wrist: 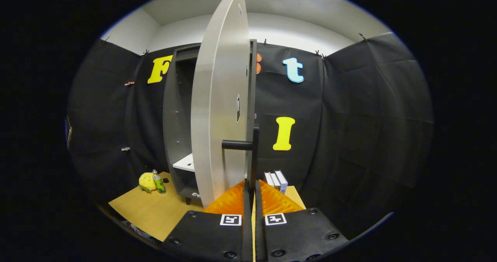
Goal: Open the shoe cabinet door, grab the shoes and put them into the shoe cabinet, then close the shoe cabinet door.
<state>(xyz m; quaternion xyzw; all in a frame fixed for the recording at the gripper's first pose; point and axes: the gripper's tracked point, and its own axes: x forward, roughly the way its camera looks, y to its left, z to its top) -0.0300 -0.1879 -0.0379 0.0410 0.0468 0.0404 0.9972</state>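
Gripping the dark bar handle (254, 157) of the shoe cabinet door (219, 99), my jaws (251, 186) are clenched tight on its upright bar, one finger pressed on each side with almost no gap between them. That handle stands off the door's face on a short horizontal post, and the pale grey door is swung well open, seen nearly edge-on just ahead of me. Beyond the door to one side stands the dark grey shoe cabinet (176, 118), open at the front, with a white shelf (184, 163) low inside and rows of small peg holes up its inner wall. It rests on short feet on a tan floor board (155, 211). Near the far corner of that board, beside the cabinet's foot, a yellow plush toy (146, 181) lies with a small green bottle (158, 182) standing upright just beside it, and a small dark cap-like thing (165, 180) sits close by. On the other side of the door, beyond my fingers, a few white boxes (275, 180) stand side by side against the black cloth wall. I cannot make out any shoes.
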